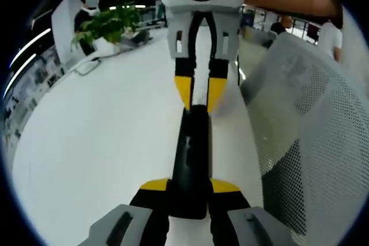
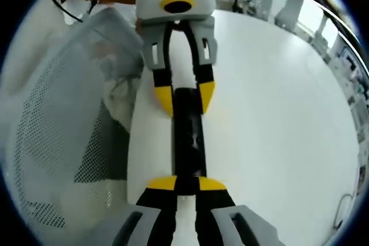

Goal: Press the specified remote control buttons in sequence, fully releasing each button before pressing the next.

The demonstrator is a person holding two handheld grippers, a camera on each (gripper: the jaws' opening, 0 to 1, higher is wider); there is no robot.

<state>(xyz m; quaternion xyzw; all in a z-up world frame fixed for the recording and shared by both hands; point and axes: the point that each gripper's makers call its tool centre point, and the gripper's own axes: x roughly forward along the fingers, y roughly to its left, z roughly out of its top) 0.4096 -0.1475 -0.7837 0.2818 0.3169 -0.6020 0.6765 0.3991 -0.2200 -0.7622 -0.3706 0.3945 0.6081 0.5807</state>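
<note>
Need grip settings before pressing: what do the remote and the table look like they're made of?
Remote: black, likely hard plastic, glossy; light glints along its top. Table: white, smooth, probably laminate, with soft sheen and no grain. Both grippers clamp the remote's ends.

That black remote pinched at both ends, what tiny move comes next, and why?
Probably the right gripper should let go. Both grippers clamp the remote by its ends over the white table, the left gripper opposite, so no tip is free to press a button.

— What do the grippers look like?
— The left gripper (image 1: 190, 184) and the right gripper (image 2: 187, 183) match: pale grey bodies, black jaws tipped yellow, and a yellow-ringed black oval on the housing.
</note>
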